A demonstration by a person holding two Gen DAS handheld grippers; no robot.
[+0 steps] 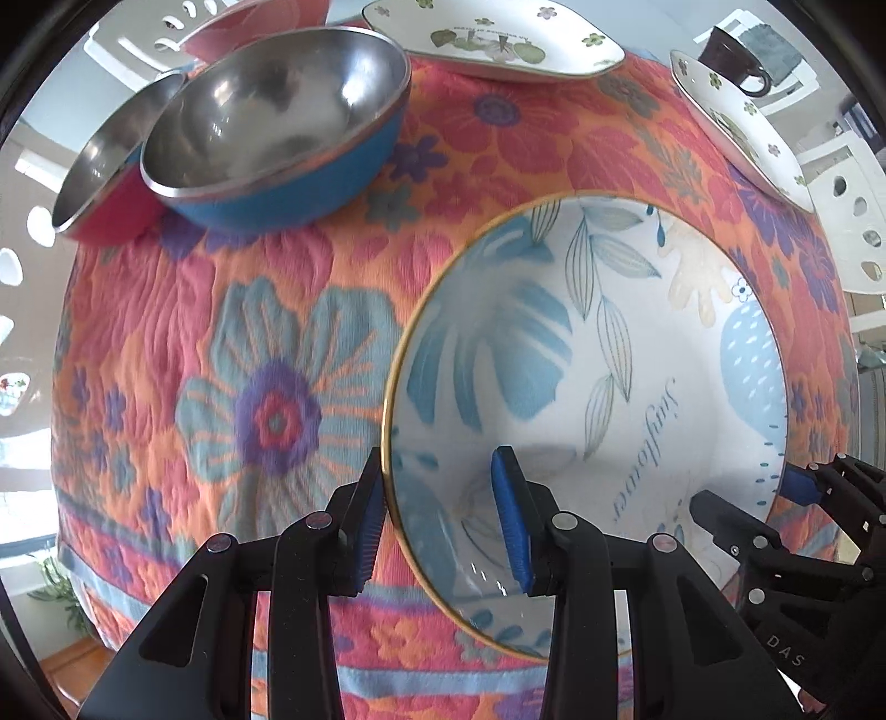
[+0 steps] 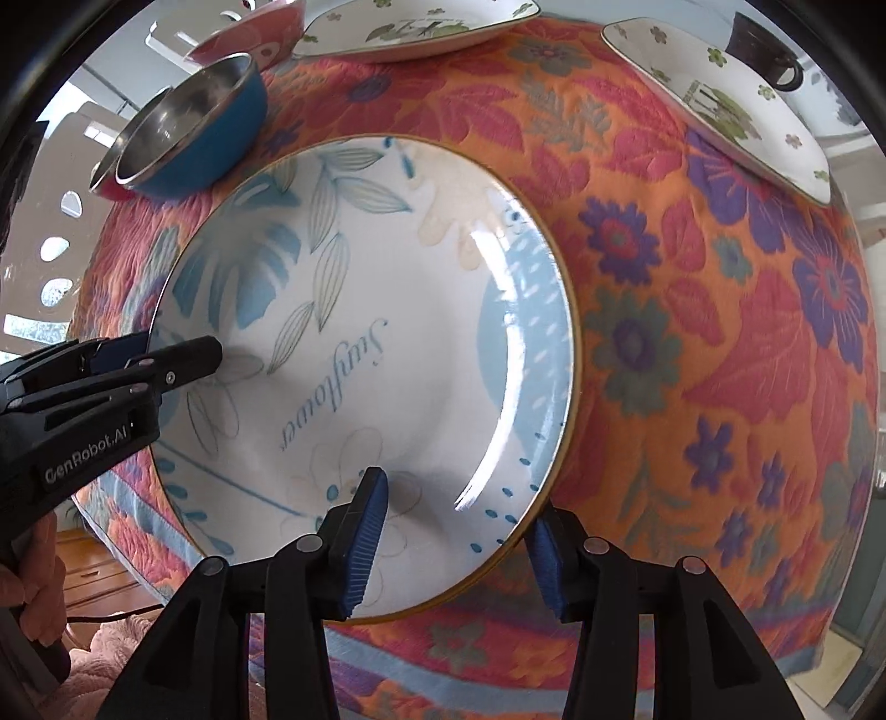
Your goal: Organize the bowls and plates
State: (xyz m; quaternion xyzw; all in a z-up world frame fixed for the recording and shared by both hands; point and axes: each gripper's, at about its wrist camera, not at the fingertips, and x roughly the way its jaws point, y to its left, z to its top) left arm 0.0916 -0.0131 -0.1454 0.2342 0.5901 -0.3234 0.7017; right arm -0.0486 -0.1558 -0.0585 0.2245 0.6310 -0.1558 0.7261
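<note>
A white plate with blue leaves and a gold rim (image 1: pixel 637 354) lies on the floral tablecloth; it also fills the right wrist view (image 2: pixel 387 310). My left gripper (image 1: pixel 443 515) is open and straddles the plate's left rim, one finger outside, one over the plate. My right gripper (image 2: pixel 459 543) is open and straddles the plate's near right rim; it shows at the right in the left wrist view (image 1: pixel 775 498). A steel bowl with a blue outside (image 1: pixel 277 127) and one with a red outside (image 1: pixel 105 177) stand at the far left.
Two white dishes with green flowers (image 1: pixel 498 44) (image 1: pixel 742 133) lie at the table's far edge. A pink bowl (image 1: pixel 249 27) sits behind the steel bowls. A dark mug (image 1: pixel 736 61) stands far right. White chairs (image 1: pixel 853 221) surround the table.
</note>
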